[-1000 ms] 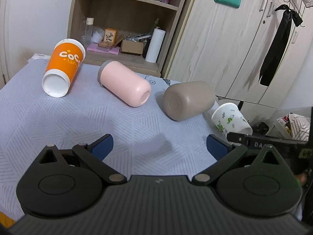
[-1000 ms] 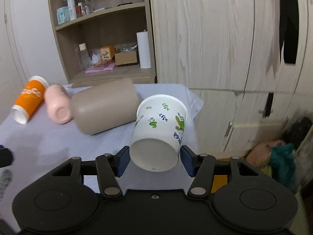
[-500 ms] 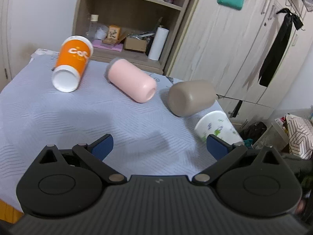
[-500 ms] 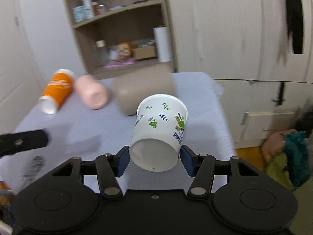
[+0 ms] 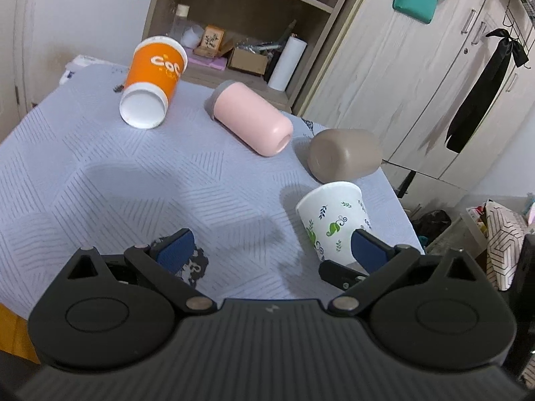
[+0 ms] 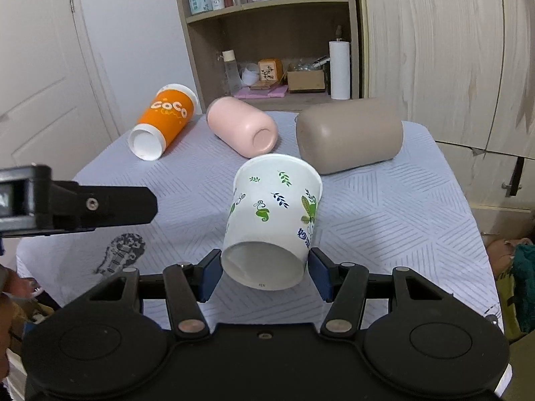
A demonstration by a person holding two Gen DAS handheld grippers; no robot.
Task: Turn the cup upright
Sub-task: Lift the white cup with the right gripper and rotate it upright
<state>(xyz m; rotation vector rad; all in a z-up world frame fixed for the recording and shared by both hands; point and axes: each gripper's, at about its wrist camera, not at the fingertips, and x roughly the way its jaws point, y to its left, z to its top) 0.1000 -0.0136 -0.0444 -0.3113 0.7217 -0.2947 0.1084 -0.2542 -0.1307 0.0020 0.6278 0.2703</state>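
My right gripper (image 6: 264, 272) is shut on a white paper cup with a leaf print (image 6: 272, 220), gripping it near its base and holding it over the table's front right part, rim tilted up and away. The cup also shows in the left wrist view (image 5: 334, 220), nearly upright. My left gripper (image 5: 267, 250) is open and empty above the table's front; its finger shows in the right wrist view (image 6: 100, 205). An orange cup (image 5: 152, 82), a pink cup (image 5: 250, 123) and a taupe cup (image 5: 344, 158) lie on their sides at the back.
The table has a pale blue patterned cloth (image 5: 133, 183) with a dark guitar print (image 6: 122, 254) near the front. A wooden shelf unit (image 6: 274, 33) and wardrobe doors (image 6: 434, 50) stand behind. Bags and clutter (image 5: 495, 220) lie on the floor to the right.
My right gripper has carried the leaf-print cup from off the table's right edge to over the table and turned it nearly upright. My left gripper has tilted and shifted right.
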